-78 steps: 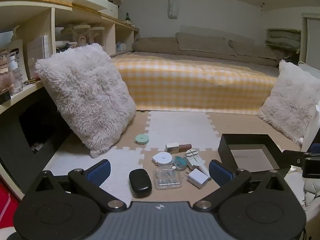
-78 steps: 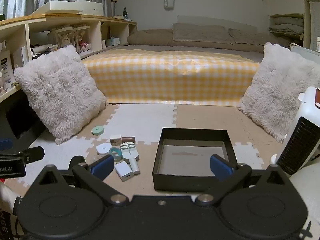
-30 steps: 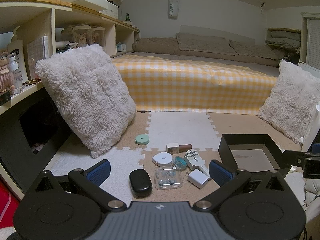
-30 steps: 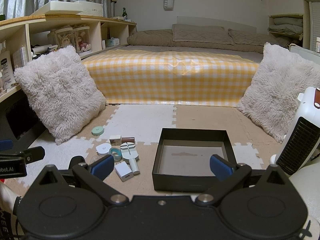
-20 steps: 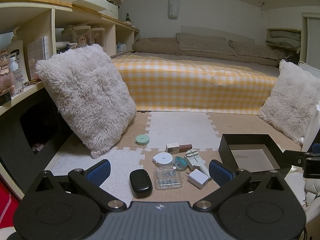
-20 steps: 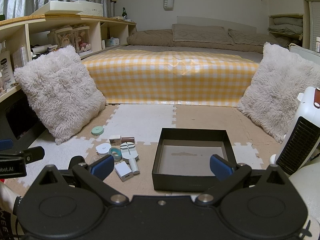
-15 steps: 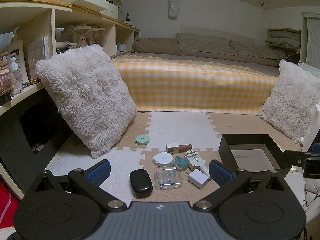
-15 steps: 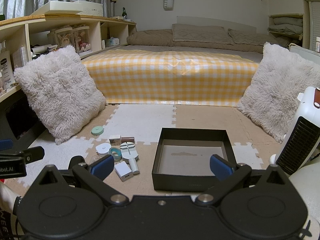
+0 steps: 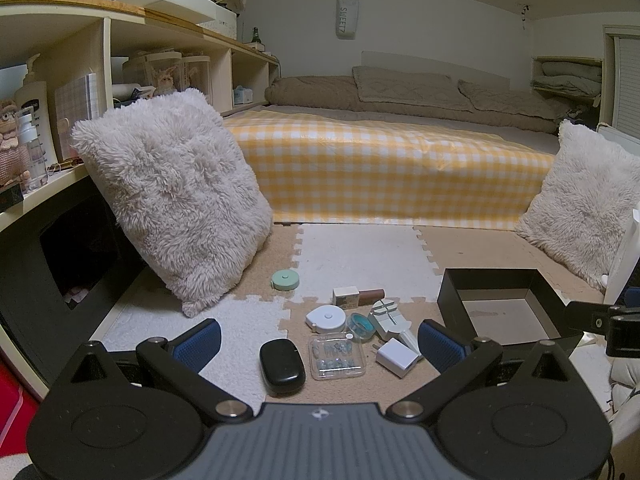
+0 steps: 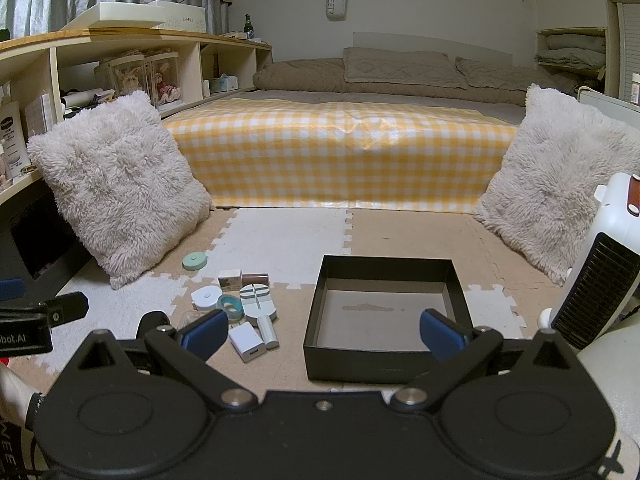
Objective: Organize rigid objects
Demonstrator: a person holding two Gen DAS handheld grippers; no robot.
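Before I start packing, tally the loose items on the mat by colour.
White: 4 (round tape measure, square charger, small cylinder, slotted disc tool)
Green/teal: 2 (disc, ring)
Black: 1 (oval case)
Clear: 1 (plastic box)
Brown: 1 (capped bottle)
Total: 9

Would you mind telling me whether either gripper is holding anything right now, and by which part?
Nothing is held. The left gripper and the right gripper are both open, with no object between the fingers.

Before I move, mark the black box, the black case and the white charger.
black box (image 10: 382, 368): right wrist view, front wall.
black case (image 9: 281, 365): left wrist view, lid middle.
white charger (image 9: 397, 357): left wrist view, top face.
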